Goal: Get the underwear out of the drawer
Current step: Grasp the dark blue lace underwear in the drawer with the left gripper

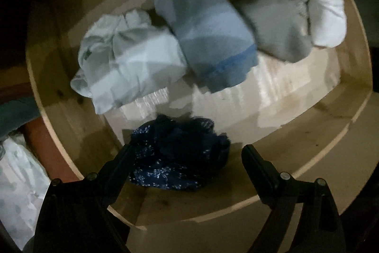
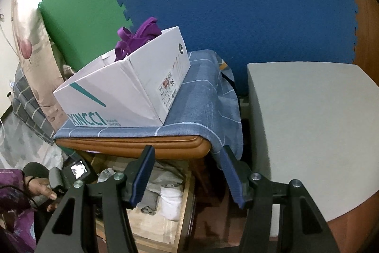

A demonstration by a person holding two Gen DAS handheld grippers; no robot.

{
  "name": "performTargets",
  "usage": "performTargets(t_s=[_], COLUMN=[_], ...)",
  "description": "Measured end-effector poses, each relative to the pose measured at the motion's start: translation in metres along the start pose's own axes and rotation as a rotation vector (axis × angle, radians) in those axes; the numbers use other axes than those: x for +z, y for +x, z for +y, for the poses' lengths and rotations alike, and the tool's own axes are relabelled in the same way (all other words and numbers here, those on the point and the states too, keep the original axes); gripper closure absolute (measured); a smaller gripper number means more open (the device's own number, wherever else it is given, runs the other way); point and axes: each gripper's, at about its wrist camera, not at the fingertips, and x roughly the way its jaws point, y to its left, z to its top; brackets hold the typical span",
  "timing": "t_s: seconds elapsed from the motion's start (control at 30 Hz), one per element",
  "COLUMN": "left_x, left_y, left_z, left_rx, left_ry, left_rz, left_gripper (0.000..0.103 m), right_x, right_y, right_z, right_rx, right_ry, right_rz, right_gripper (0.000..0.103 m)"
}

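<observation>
Lying crumpled in the wooden drawer (image 1: 59, 115): navy speckled underwear (image 1: 180, 155).

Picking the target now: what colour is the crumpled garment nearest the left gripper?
Dark navy garment with small white specks; left wrist view.

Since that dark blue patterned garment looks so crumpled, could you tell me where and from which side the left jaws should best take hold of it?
Grip the raised, bunched middle of the dark blue garment, coming straight down from above. It lies as a loose heap on the drawer floor near the front wall, apart from the folded clothes, so no flat edge offers itself. The left gripper already straddles it, open.
</observation>
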Motion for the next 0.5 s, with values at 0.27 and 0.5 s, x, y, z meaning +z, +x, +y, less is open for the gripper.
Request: performTargets(t_s=[0.27, 0.5], left_x=[0.002, -0.005], left_y=[0.028, 0.016], left_z=[0.014, 0.022], left_rx=[0.015, 0.060], left_ry=[-0.025, -0.029], left_rz=[0.117, 0.050], left_gripper=[0.022, 0.065], right_x=[0.000, -0.001], right_y=[0.002, 0.003], right_z=[0.002, 0.002], right_rx=[0.002, -0.002], right_ry=[-0.008, -0.009], right_rz=[0.010, 0.013], right_gripper=[0.045, 0.044])
